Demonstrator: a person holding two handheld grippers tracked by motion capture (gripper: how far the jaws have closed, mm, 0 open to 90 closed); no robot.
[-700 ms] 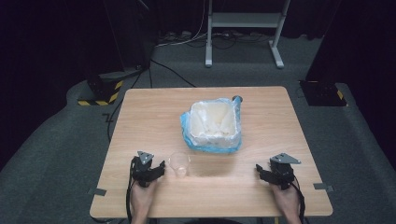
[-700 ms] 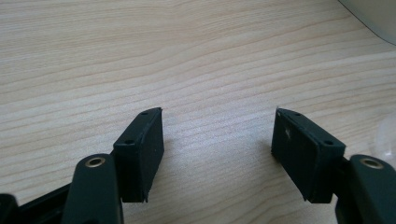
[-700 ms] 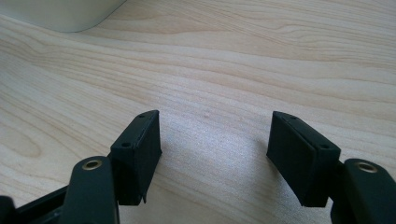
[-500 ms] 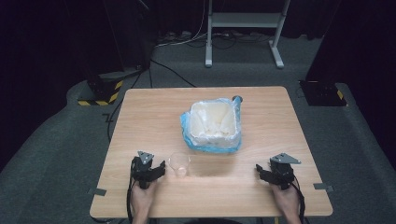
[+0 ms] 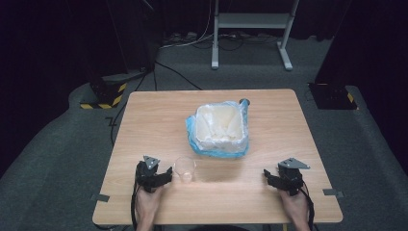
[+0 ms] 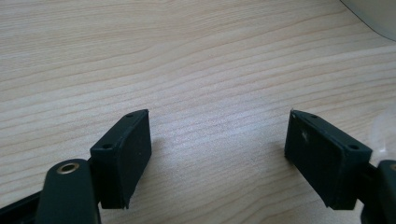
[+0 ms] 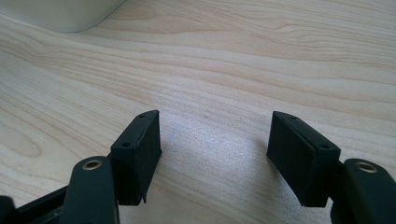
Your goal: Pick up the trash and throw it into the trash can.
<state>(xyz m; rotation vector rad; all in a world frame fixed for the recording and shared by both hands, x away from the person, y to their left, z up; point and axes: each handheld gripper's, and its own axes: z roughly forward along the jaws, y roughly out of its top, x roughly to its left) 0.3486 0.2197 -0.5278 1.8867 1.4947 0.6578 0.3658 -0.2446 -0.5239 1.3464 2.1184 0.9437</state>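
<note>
I see a square white tub sitting in a crumpled blue bag near the middle of the desk, slightly toward the far side. A small dark object pokes out at the tub's far right corner; I cannot tell what it is. Nearer to me, a clear cup stands upright on the desk, just in front of the bag's near left corner and apart from it.

My left hand-held gripper rests at the near left of the desk, just beside the cup, its tips pointing toward it. In the left gripper view its jaws stand wide apart with bare wood between them, holding nothing; a pale edge of the cup shows at the right.

My right hand-held gripper rests at the near right, well apart from the tub and cup. In the right gripper view its jaws are also spread wide over bare wood, gripping nothing, and a pale corner of the tub sits at the upper left.

Beyond the desk I see grey carpet, cables and a metal stand.
</note>
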